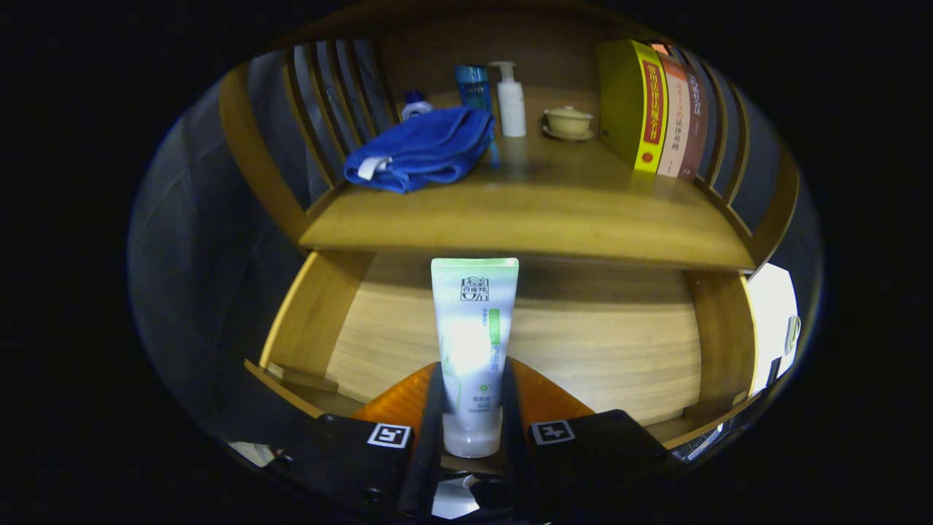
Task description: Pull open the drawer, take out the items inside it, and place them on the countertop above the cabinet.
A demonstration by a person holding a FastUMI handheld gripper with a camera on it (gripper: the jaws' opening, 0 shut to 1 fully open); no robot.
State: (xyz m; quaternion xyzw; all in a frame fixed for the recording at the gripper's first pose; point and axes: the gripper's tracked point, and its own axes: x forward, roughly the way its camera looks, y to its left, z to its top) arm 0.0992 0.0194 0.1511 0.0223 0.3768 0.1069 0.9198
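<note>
1. I've got the gripper (471,397) clamped on a white-and-green tube (472,343); both fingers press its lower sides, cap end down betw. them, crimped end standing upright ahead.
2. Tube is held over the open drawer (605,343); the drawer's pale wood floor shows behind and to both sides of it; drawer side walls run along L and R.
3. Just above the tube's top edge sits the countertop (539,211), a wooden slab w/ slatted rails on either side.
4. On the countertop, L side: a folded blue towel (423,149); a small blue-capped bottle (416,104) stands behind it, partly hidden.
5. Centre-back: a blue tube (472,84) beside a white pump bottle (511,102), both upright; the towel's edge overlaps the blue tube's base.
6. R of the pump bottle: a lidded cup on a saucer (568,122); apart from the bottle.
7. Far R: a row of upright books (660,109) against the rail, yellow one nearest the cup.
8. Tube touches nothing but the fingers as far as I can tell; its lowest tip is hidden betw. them.
</note>
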